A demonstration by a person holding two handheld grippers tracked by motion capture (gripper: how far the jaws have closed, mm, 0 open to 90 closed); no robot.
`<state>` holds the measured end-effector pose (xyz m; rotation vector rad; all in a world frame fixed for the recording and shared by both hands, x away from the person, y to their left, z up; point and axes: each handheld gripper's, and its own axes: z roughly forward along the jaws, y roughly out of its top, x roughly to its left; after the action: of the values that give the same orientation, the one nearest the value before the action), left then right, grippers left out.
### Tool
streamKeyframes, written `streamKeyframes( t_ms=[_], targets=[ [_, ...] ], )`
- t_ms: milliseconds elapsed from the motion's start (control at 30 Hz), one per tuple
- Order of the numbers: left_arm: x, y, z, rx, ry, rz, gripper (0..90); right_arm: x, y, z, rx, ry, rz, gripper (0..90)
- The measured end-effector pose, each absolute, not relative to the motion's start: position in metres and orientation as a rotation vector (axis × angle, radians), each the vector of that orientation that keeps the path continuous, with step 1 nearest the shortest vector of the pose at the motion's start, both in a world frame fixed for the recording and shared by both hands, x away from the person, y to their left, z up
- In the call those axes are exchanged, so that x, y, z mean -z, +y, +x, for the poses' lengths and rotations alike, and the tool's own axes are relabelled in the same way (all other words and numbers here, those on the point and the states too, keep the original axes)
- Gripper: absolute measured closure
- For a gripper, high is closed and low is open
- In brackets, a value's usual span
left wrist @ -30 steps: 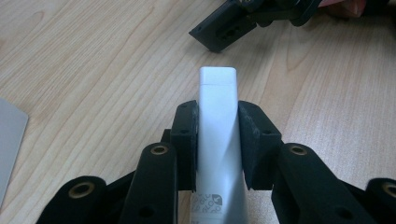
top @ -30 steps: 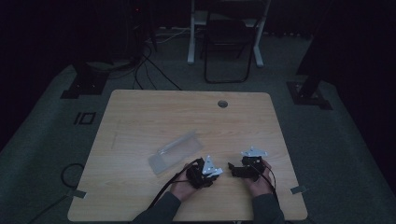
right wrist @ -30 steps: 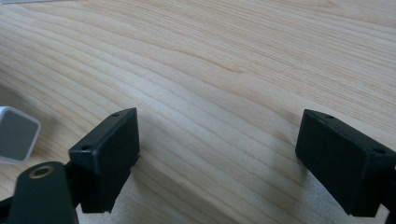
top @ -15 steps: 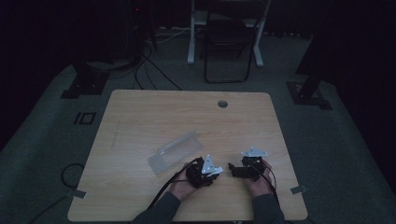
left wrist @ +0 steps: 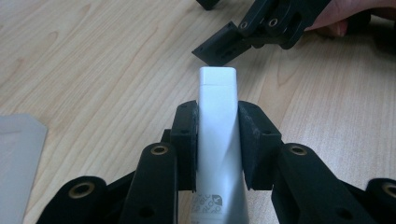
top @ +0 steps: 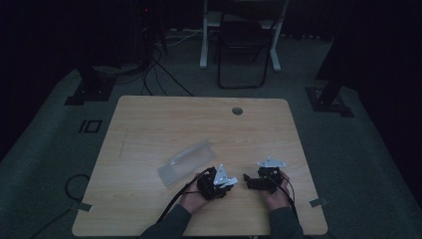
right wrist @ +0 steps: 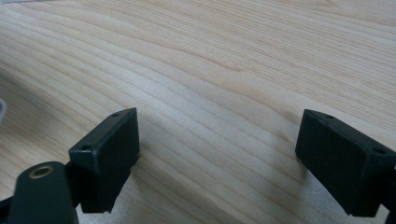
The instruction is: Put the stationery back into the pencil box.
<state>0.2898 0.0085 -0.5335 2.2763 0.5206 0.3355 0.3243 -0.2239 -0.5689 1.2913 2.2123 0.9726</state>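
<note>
A: Your left claw point(left wrist: 218, 135) is clamped on the white tube point(left wrist: 217, 121), its end pointing toward the right claw point(right wrist: 219, 154).

B: That one's wide open, holding nothing; bring it squarely over the tube's end.

One white tube point(left wrist: 217, 140), one clear case point(top: 185, 162), two grippers.

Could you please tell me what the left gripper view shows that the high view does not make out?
The left gripper view shows the left gripper with its pads clamped on a white flat-ended tube bearing small print. The high view shows the whole table, its round hole and the clear plastic case. Both share the wooden tabletop and the right gripper close by.
</note>
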Motion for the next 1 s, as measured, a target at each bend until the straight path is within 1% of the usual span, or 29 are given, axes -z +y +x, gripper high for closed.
streamKeyframes(
  t_ms=[1000],
  targets=[
    [0.514,0.018,0.289,-0.374,0.505,2.245,70.0,0.569,-0.224,0.324,-0.973,2.212,1.292,13.3]
  ],
)
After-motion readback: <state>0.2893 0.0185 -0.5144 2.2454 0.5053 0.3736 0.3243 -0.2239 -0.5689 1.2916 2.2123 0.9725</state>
